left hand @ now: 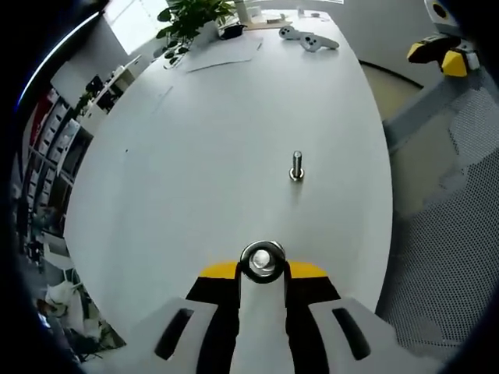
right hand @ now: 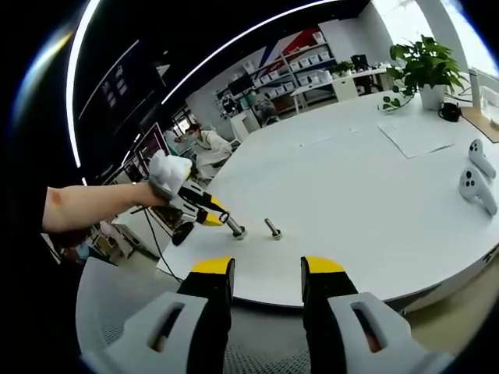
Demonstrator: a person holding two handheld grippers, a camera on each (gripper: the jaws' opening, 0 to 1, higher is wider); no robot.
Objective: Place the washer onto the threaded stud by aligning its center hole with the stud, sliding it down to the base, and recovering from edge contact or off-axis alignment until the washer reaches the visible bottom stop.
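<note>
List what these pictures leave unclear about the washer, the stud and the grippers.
- Left gripper view: its tips hide behind the washer, so the grip contact is unseen.
- Both views: the stud is too small to show threads or its bottom stop.
- Right gripper view: the washer on the left gripper's tip is too small to make out.

Large white oval table (left hand: 195, 156), smooth and bare in the middle. At its far end a potted plant (right hand: 422, 66), sheets of paper (right hand: 418, 134), two white controllers (right hand: 475, 178). Behind, shelves (right hand: 300, 66) with boxes (red and blue wall stripe above). Curved ceiling light strips (right hand: 234, 43). Grey speckled floor (left hand: 452, 218).
</note>
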